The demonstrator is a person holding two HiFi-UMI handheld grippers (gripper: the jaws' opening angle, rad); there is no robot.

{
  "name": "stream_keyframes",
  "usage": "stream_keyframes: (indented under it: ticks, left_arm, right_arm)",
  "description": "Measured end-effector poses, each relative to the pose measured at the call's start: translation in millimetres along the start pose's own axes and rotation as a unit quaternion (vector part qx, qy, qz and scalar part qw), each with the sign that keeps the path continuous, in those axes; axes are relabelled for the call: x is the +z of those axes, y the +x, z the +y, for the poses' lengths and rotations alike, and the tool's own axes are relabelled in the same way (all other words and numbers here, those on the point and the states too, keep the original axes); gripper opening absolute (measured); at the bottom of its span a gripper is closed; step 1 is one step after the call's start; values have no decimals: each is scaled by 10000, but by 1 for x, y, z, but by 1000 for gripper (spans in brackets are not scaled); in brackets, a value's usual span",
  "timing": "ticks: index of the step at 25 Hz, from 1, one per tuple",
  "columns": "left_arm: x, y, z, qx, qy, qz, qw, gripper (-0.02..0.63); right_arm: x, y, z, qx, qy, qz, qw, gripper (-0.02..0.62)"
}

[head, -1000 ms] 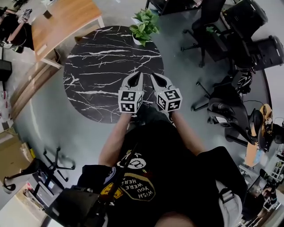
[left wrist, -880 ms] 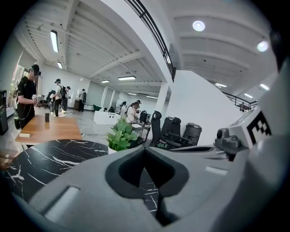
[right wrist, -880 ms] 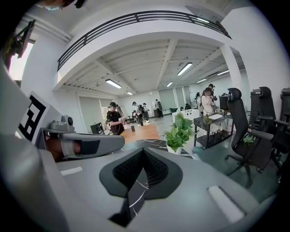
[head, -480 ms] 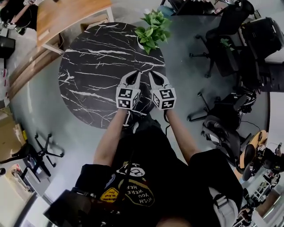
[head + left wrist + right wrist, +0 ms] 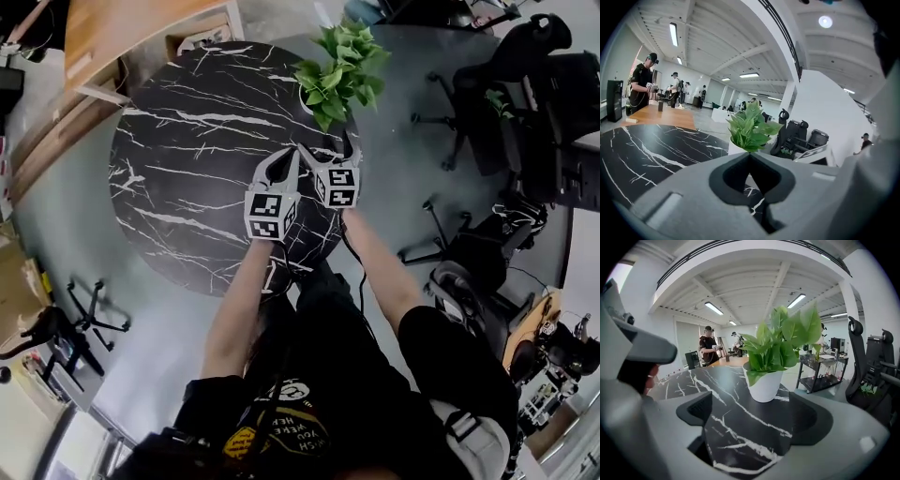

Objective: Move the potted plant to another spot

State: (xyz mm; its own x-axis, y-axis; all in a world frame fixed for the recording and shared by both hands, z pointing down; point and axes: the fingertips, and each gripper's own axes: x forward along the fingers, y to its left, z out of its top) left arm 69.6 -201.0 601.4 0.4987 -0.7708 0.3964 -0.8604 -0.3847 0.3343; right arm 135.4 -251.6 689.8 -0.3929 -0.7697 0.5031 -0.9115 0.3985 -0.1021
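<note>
Black marble veined in white forms the round surface (image 5: 187,159), and the potted plant (image 5: 339,75) stands upright at its far right edge. Facing it, the right claw (image 5: 328,148) has just been opening and gapes wide, with only bare marble between its jaws and the potted plant just ahead of the tips, untouched. Beside it, the left claw (image 5: 289,157) is closed tip to tip on nothing.
</note>
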Motion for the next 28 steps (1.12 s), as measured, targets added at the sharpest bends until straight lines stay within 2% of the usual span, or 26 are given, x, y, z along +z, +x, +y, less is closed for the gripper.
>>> stream_keyframes:
  ticks: [3, 8, 11, 14, 16, 18, 25, 28]
  left_arm:
    - [0, 5, 12, 7, -85, -88, 9999, 3]
    - [6, 2, 24, 65, -240, -237, 9994, 3]
    - [3, 0, 24, -3, -435, -243, 9988, 3]
    - [-6, 1, 26, -15, -630, -190, 9978, 3]
    - [-11, 0, 28, -18, -643, -148, 9978, 3]
    - [-12, -1, 28, -39, -641, -140, 9978, 3]
    - [-3, -12, 33, -18, -672, -307, 9973, 3]
    - [3, -18, 40, 19, -523, -379, 9979, 3]
  right_arm:
    - [6, 39, -17, -25, -25, -256, 9997, 540]
    - [17, 90, -34, 16, -143, -223, 9996, 580]
    - [22, 106, -29, 137, -348, -238, 9990, 580]
    - [24, 115, -34, -53, -308, -220, 9993, 575]
    - [27, 119, -39, -253, -217, -227, 9992, 555]
    - [31, 122, -45, -445, -211, -238, 9985, 497]
    - [33, 125, -40, -562, -374, -146, 9976, 495]
    - [32, 130, -30, -533, -493, -39, 9974, 495]
